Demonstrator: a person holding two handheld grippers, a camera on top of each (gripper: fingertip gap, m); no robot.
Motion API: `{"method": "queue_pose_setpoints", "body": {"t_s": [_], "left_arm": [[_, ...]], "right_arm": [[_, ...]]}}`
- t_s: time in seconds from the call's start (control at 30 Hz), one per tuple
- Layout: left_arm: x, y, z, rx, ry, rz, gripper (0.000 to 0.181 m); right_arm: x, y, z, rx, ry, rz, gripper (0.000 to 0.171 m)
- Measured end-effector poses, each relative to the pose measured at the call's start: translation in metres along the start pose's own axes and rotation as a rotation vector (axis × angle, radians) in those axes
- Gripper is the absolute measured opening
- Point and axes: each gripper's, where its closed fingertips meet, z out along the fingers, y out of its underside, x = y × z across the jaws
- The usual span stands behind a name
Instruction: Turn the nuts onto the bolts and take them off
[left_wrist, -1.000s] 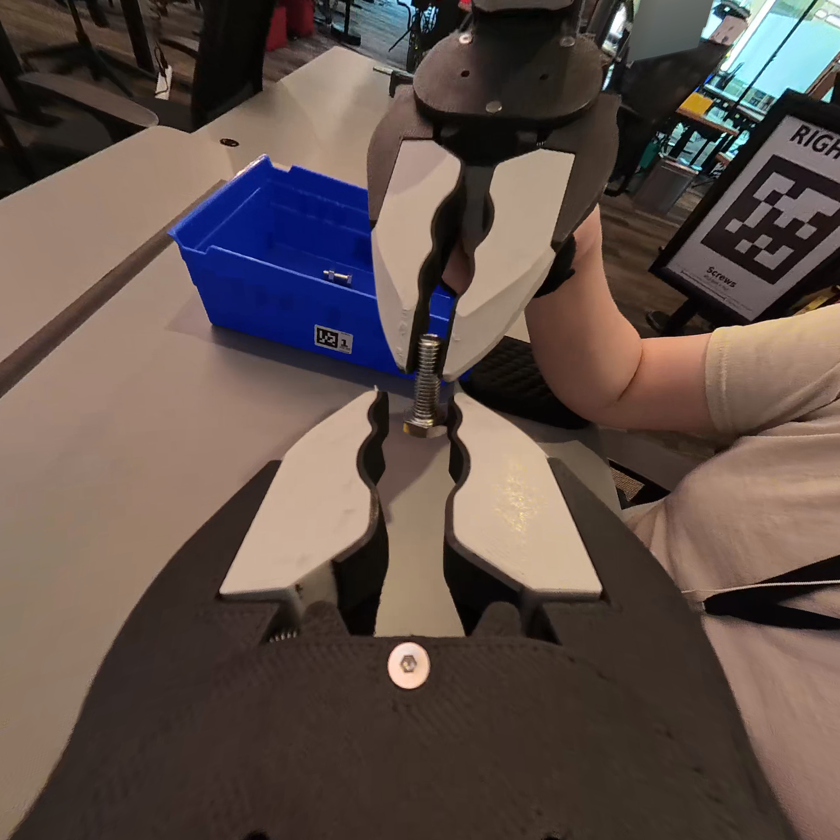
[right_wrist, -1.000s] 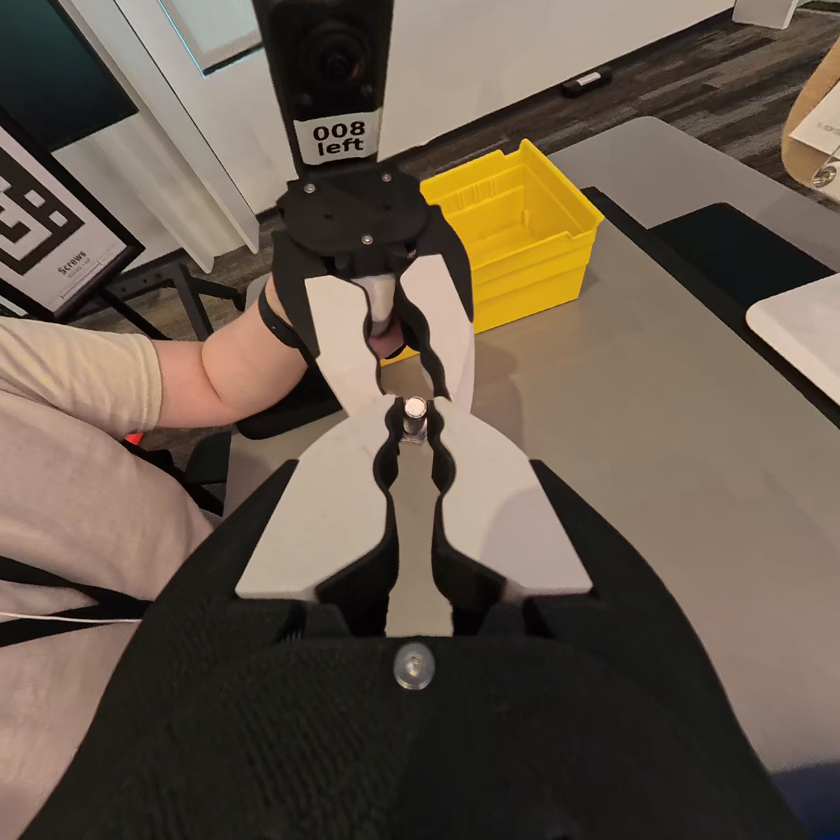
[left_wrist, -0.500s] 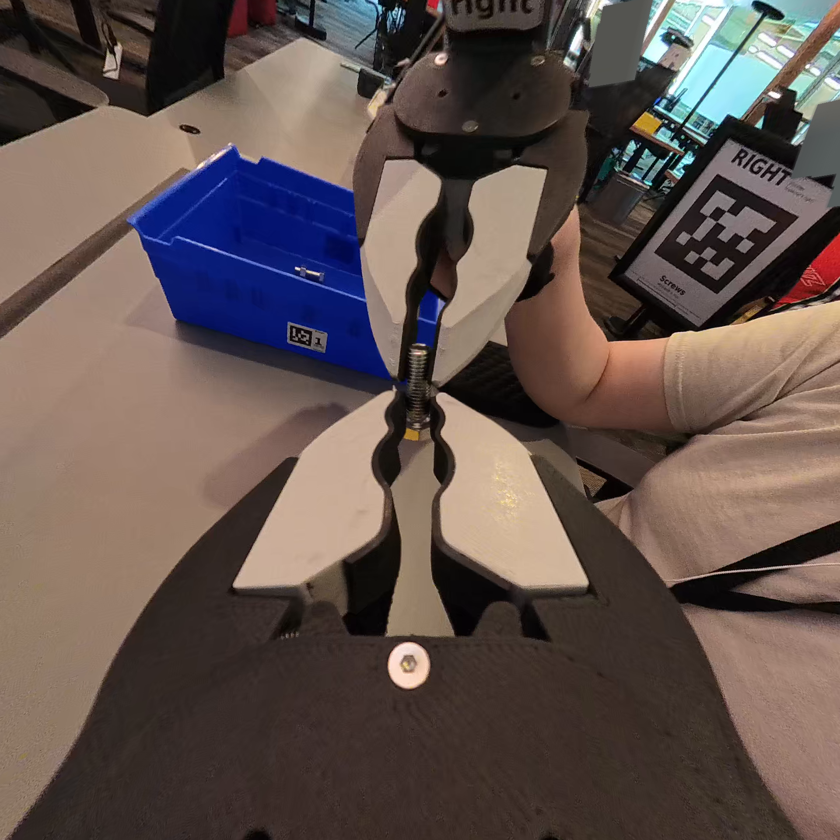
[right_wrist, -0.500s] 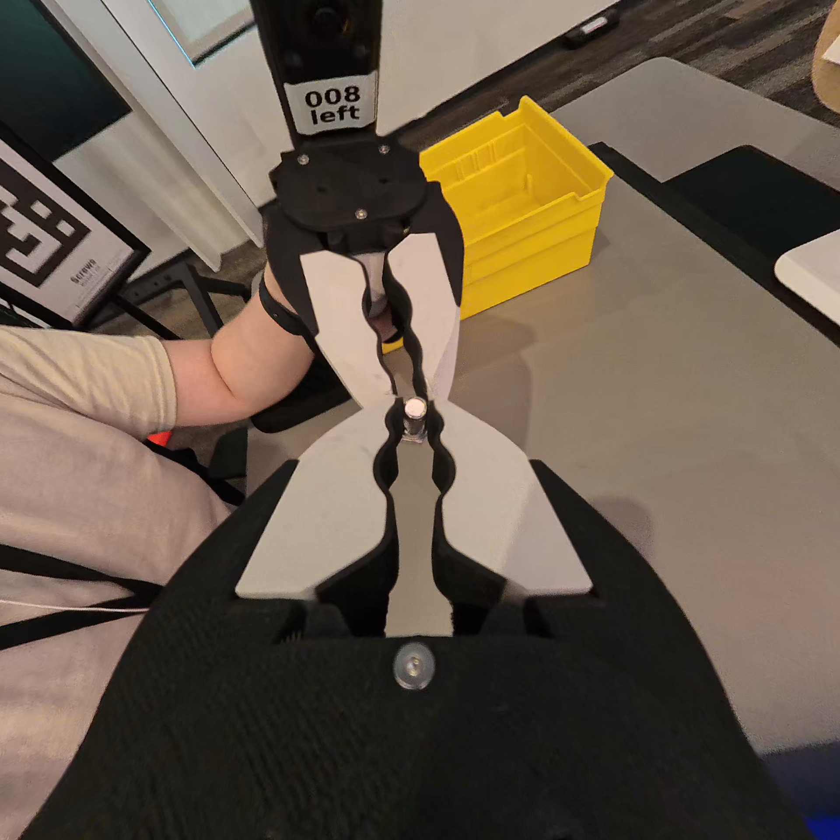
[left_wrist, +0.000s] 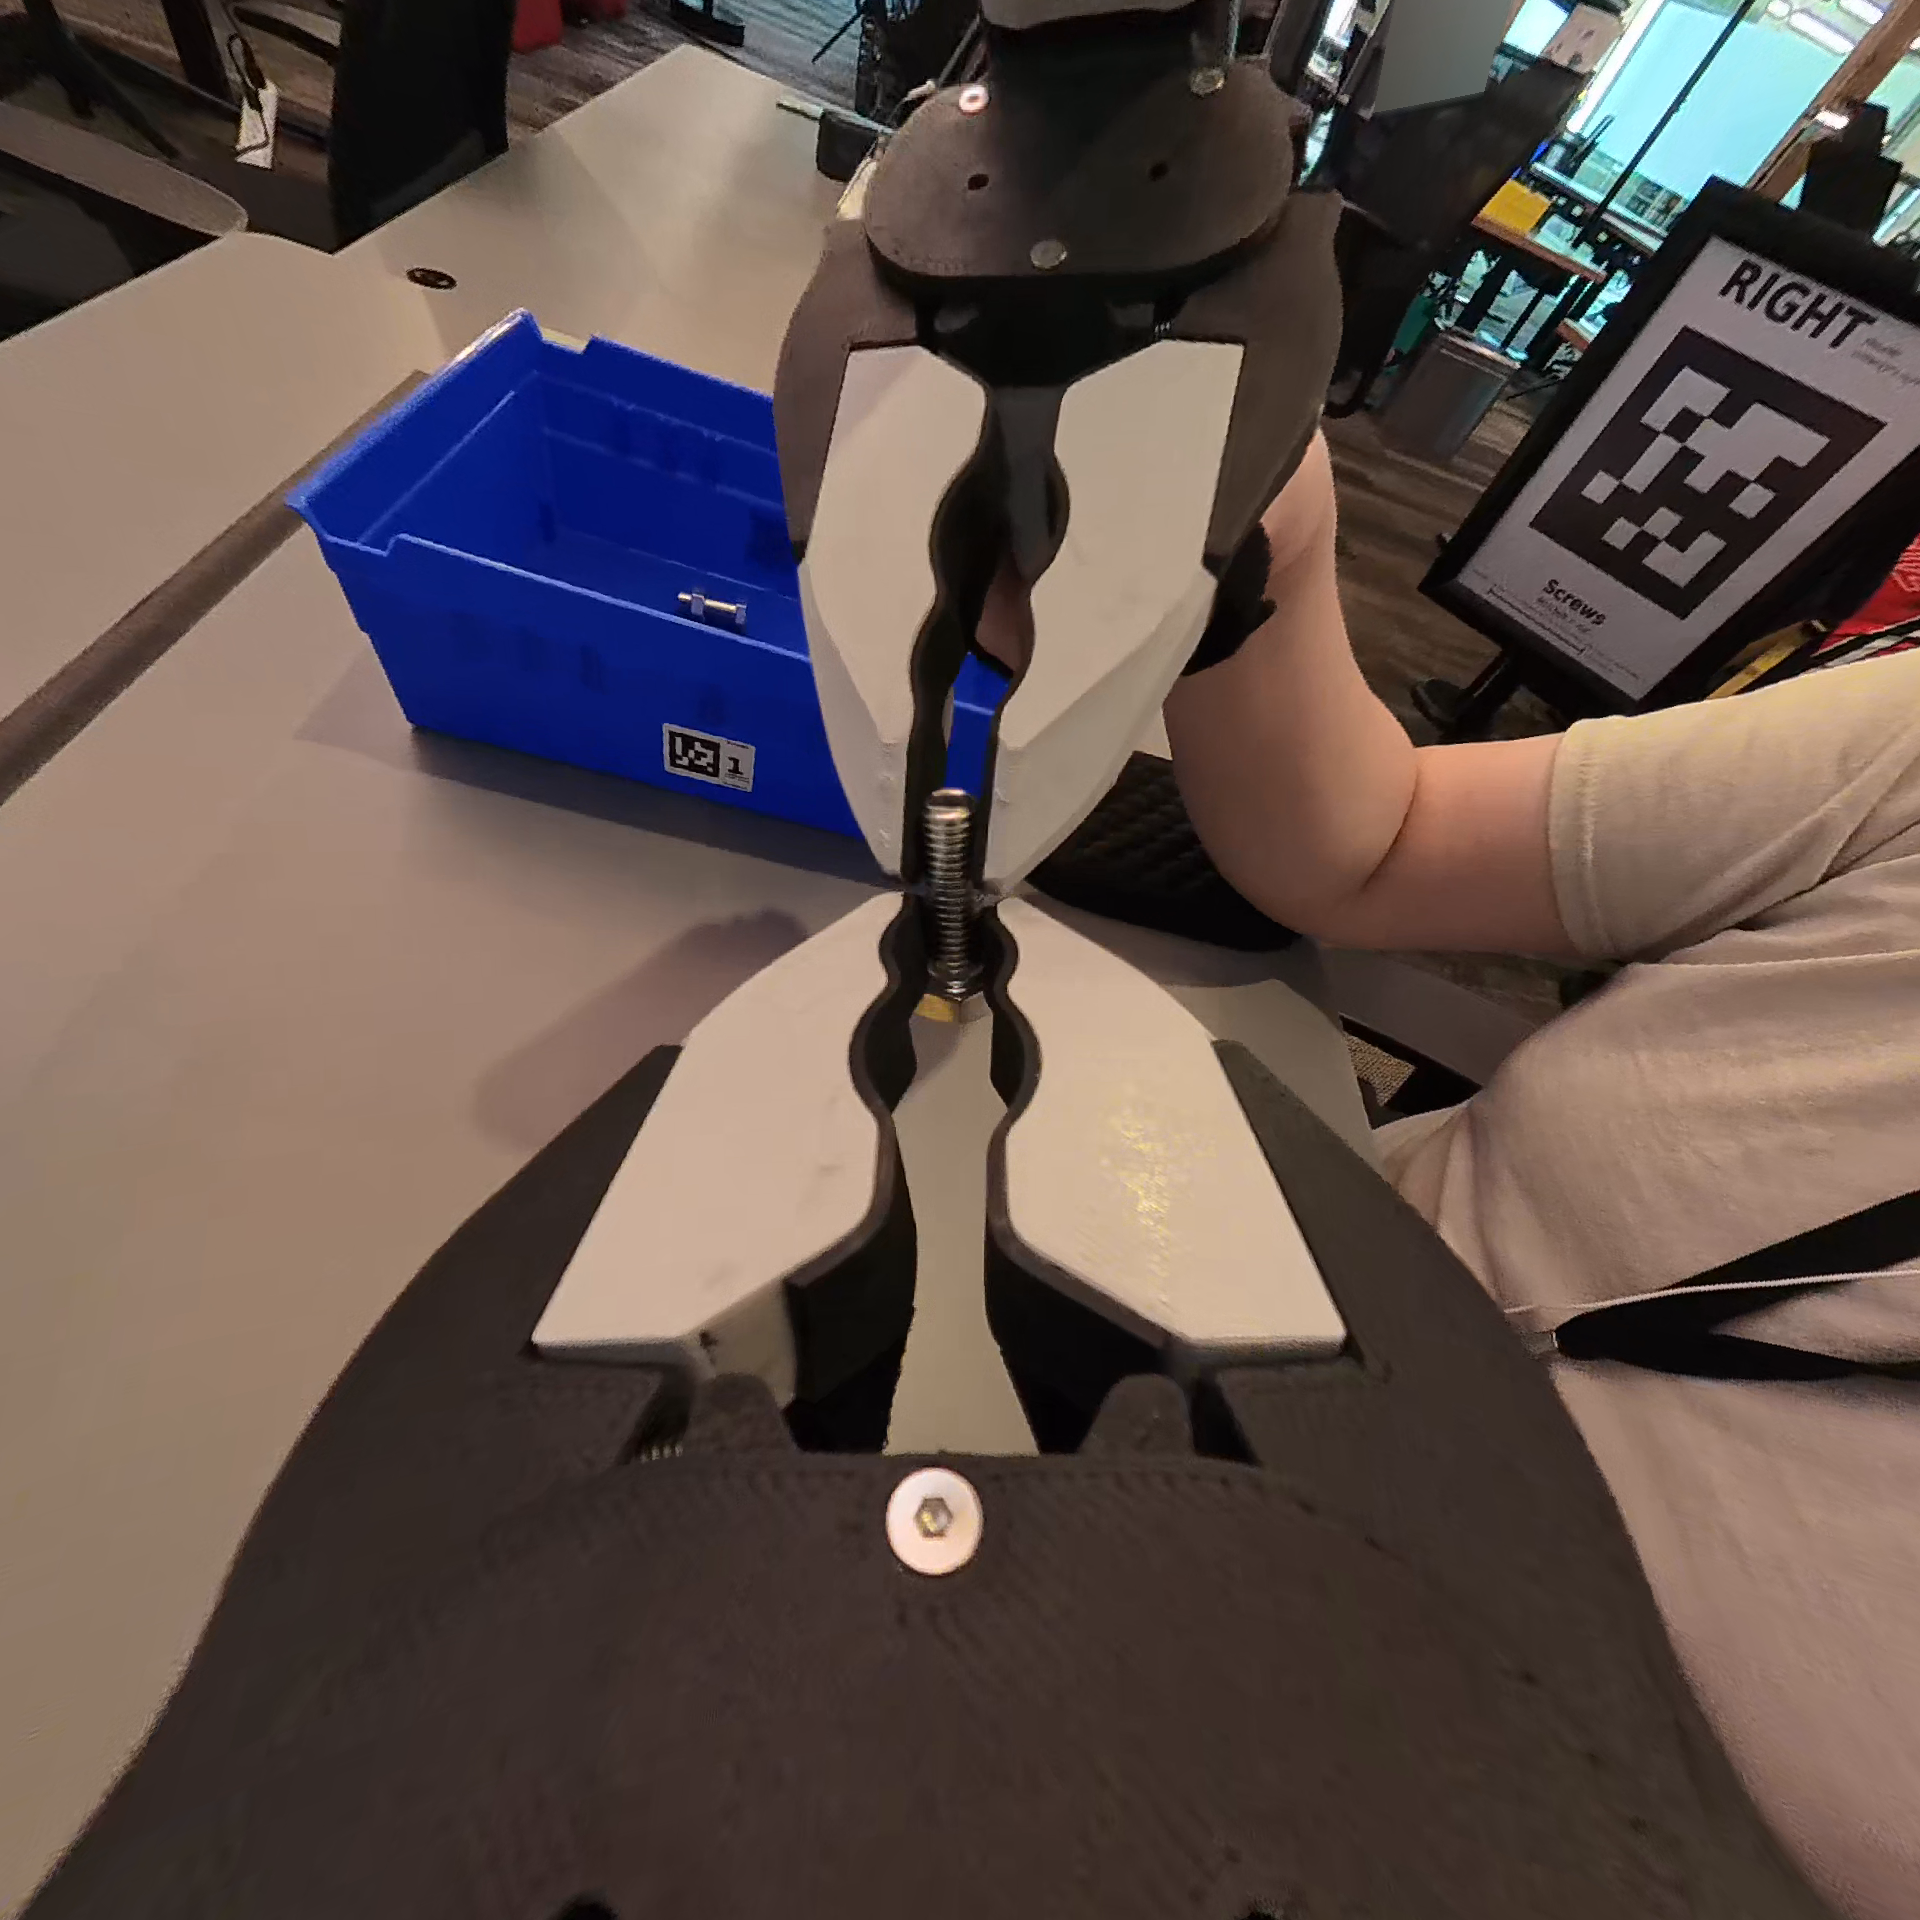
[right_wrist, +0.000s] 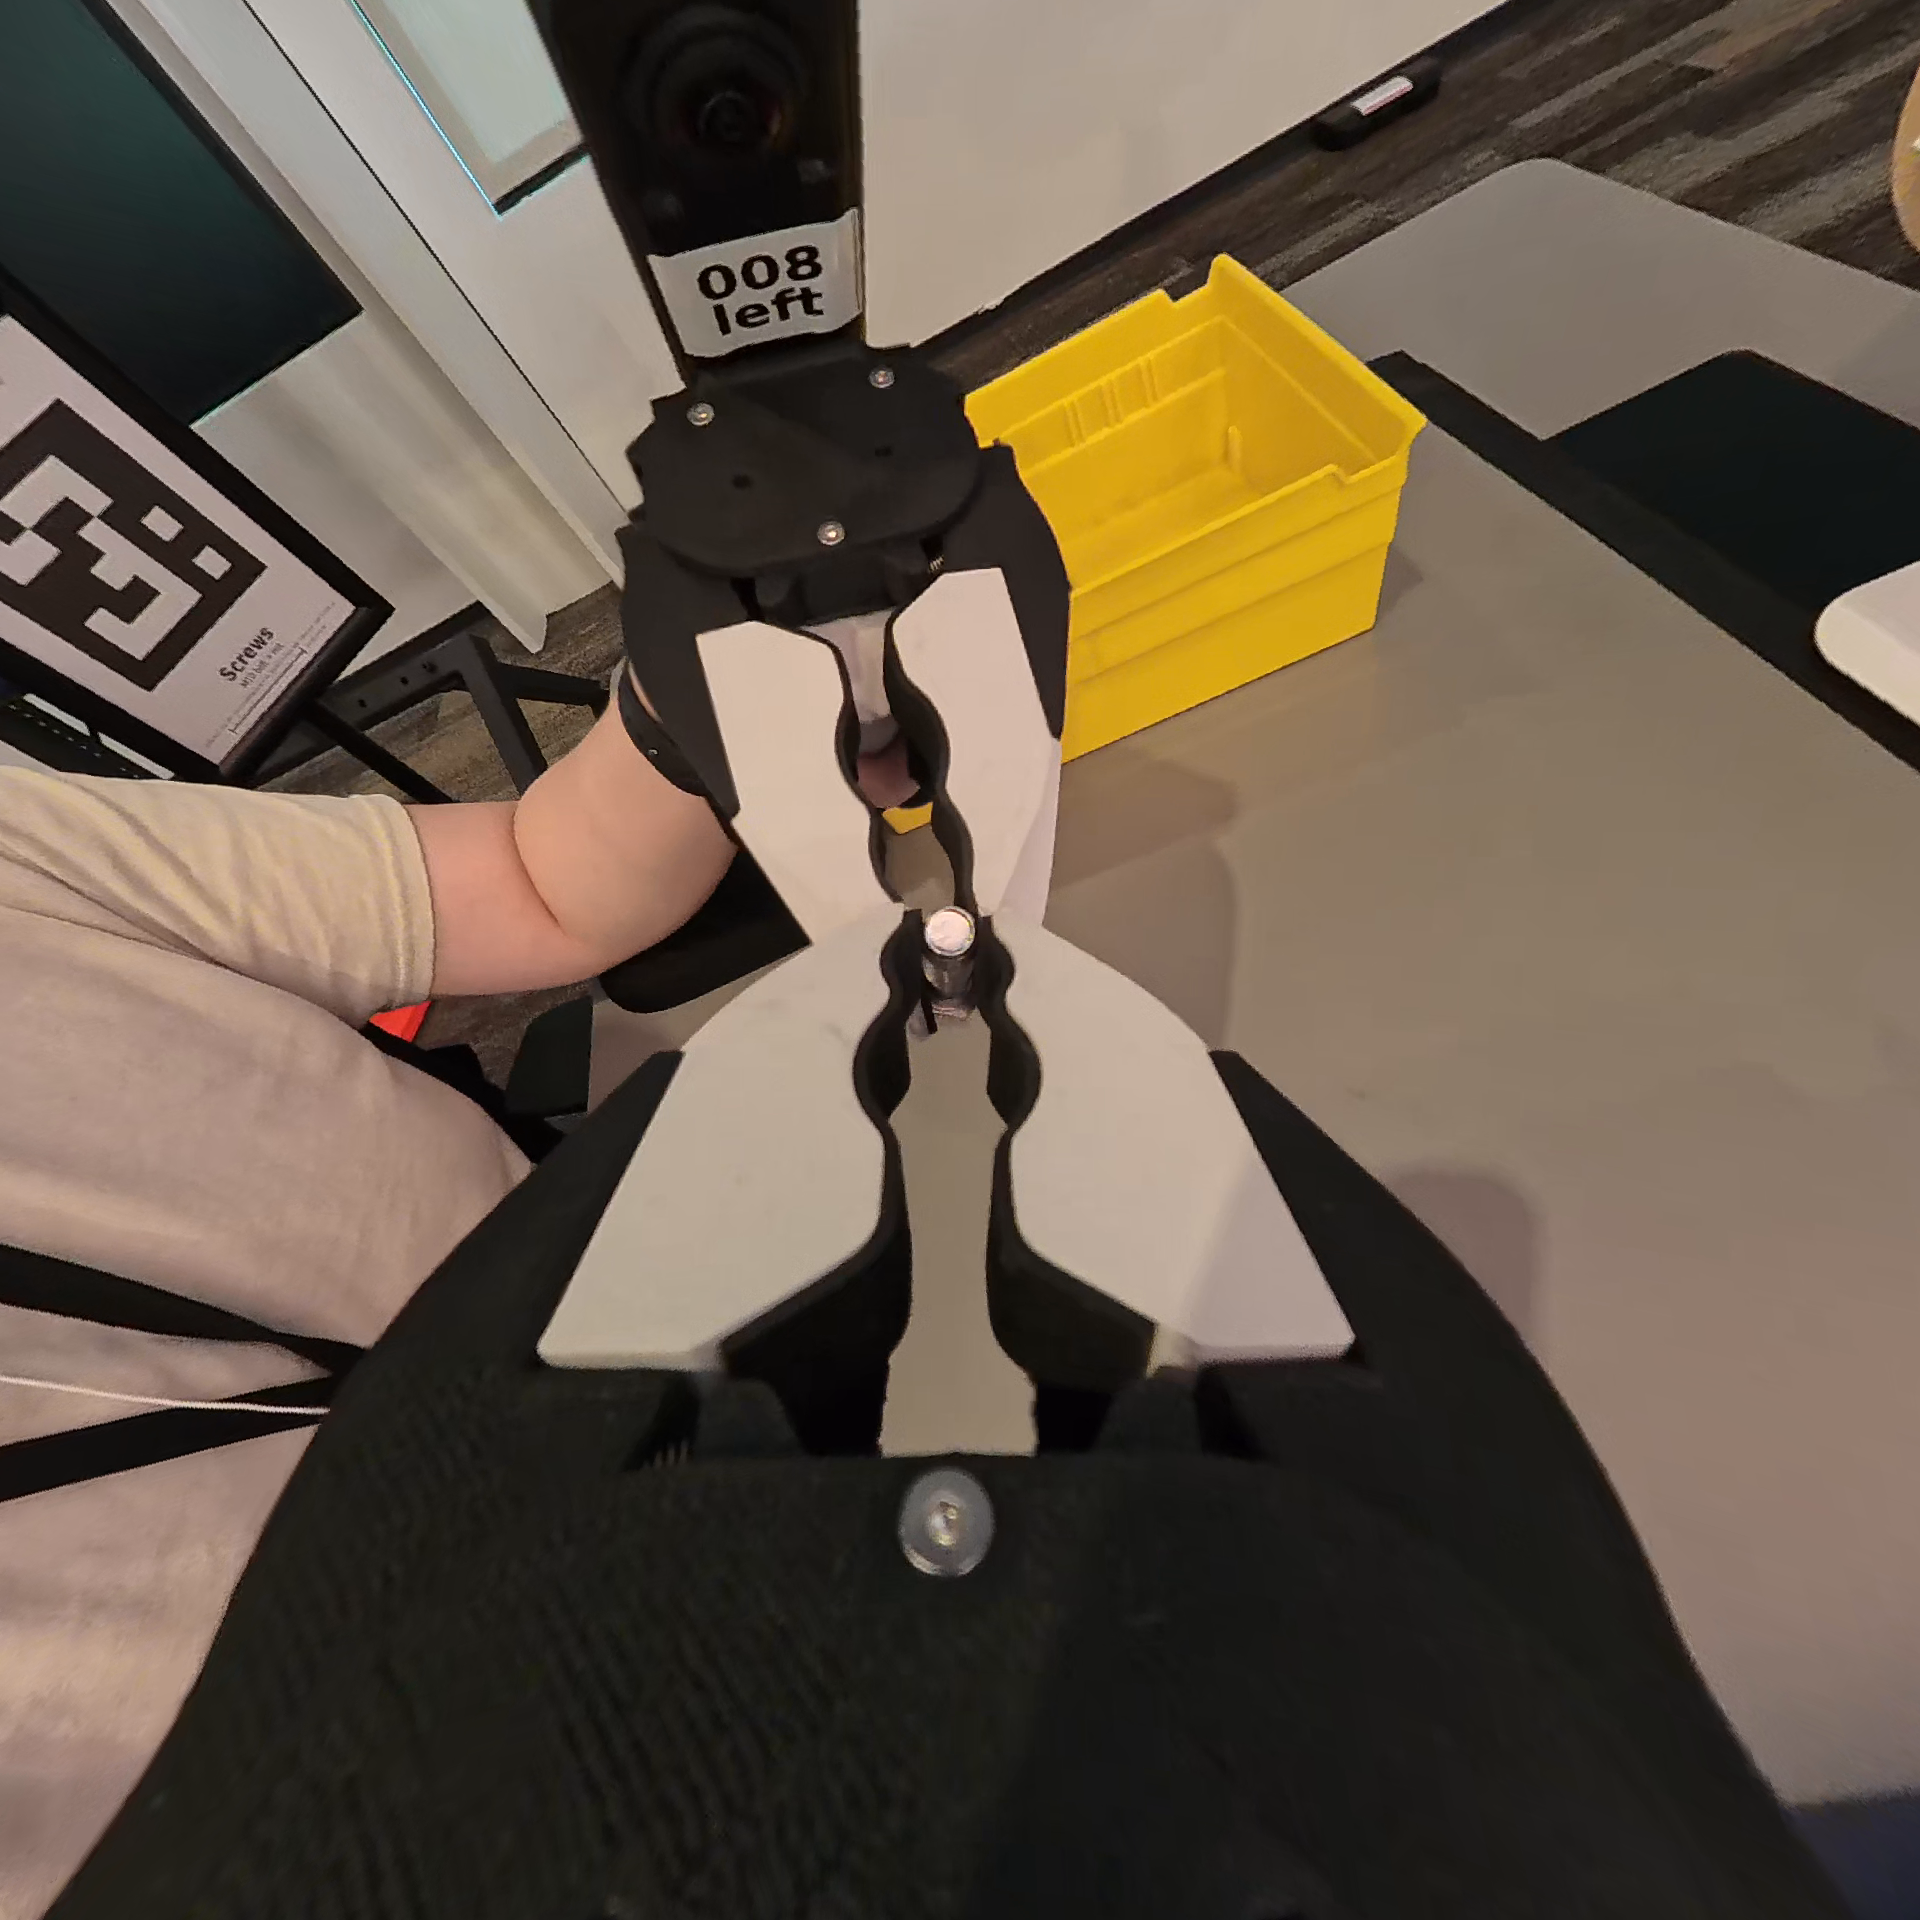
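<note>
Item: bolt (left_wrist: 948, 894), held above the desk (left_wrist: 260, 935). Right gripper (left_wrist: 951, 862) fingers pinch its threaded end. Since a second ago our left gripper (left_wrist: 948, 987) has narrowed from wide open onto the nut (left_wrist: 943, 1006); turning can start.

grey table top (left_wrist: 260, 987), matte, with a seam running along its left side. dark wood-look plank floor (right_wrist: 1662, 135). white wall (right_wrist: 1091, 135) behind, with a dark screen panel (right_wrist: 135, 208) at left. framed black-and-white marker sign (left_wrist: 1704, 478) on a black stand. bright windows (left_wrist: 1704, 94) far back, daylight coming in. black chair (left_wrist: 405, 104) beyond the table.
</note>
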Motion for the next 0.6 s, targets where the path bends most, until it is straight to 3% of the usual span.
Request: {"method": "queue_pose_setpoints", "body": {"t_s": [0.17, 0.23, 0.33, 0.43, 0.6], "left_arm": [[-0.003, 0.002, -0.001, -0.02, -0.037, 0.043, 0.009], [-0.007, 0.003, -0.006, -0.044, -0.081, 0.08, 0.009], [-0.012, -0.005, -0.02, -0.019, -0.155, 0.127, 0.009], [-0.023, -0.013, -0.044, 0.012, -0.268, 0.159, 0.009], [-0.026, -0.027, -0.085, 0.105, -0.333, 0.14, 0.009]], "right_arm": [[0.001, -0.003, 0.002, 0.012, 0.052, -0.107, 0.011], [0.005, -0.019, -0.004, 0.112, 0.107, -0.173, 0.029], [0.018, -0.022, -0.019, 0.122, 0.234, -0.313, 0.033], [0.037, -0.001, -0.025, -0.033, 0.35, -0.43, 0.044], [0.058, 0.07, -0.004, -0.46, 0.355, -0.437, 0.038]]}}
